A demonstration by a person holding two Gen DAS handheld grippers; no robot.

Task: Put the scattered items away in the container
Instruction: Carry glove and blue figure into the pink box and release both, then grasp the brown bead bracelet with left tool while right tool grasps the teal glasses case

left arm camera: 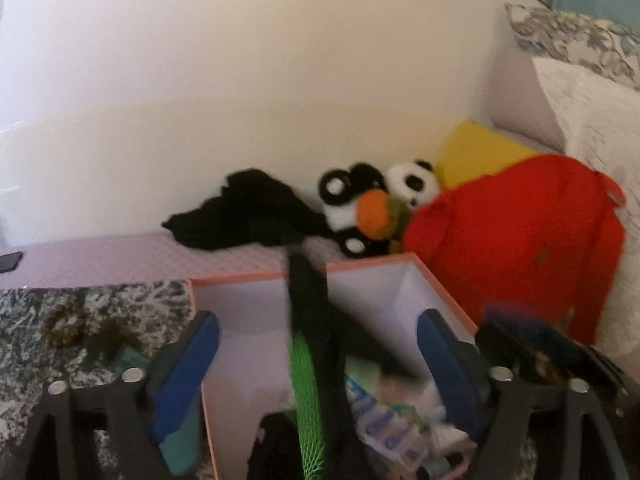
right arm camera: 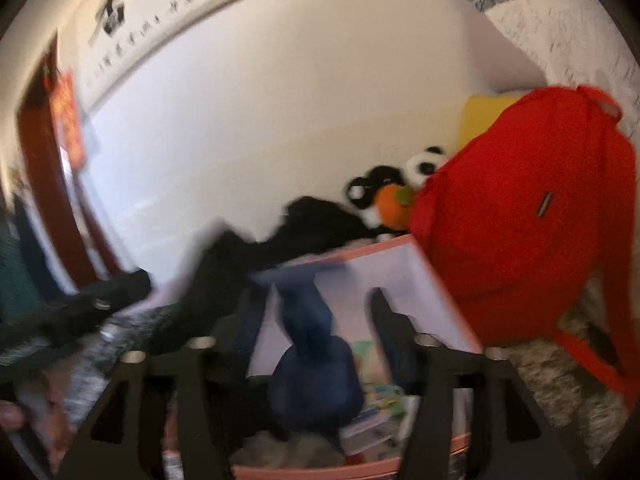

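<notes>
Both claws wide over the pink box [left arm camera: 256, 276]
Left claw [left arm camera: 318, 364]: black-green strap [left arm camera: 306, 364] hangs lengthwise between pads; right claw [right arm camera: 316, 320]: blue item [right arm camera: 316, 380] dropping in, ungripped

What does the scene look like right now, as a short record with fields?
container: pink-rimmed box, open, partly filled
left hand-held gripper: open above the box, black and green strap hanging between its fingers, not pressed
right hand-held gripper: open above the box, dark blue item blurred between its fingers
behind box: black cloth, panda plush, red backpack
image quality: motion blur
</notes>
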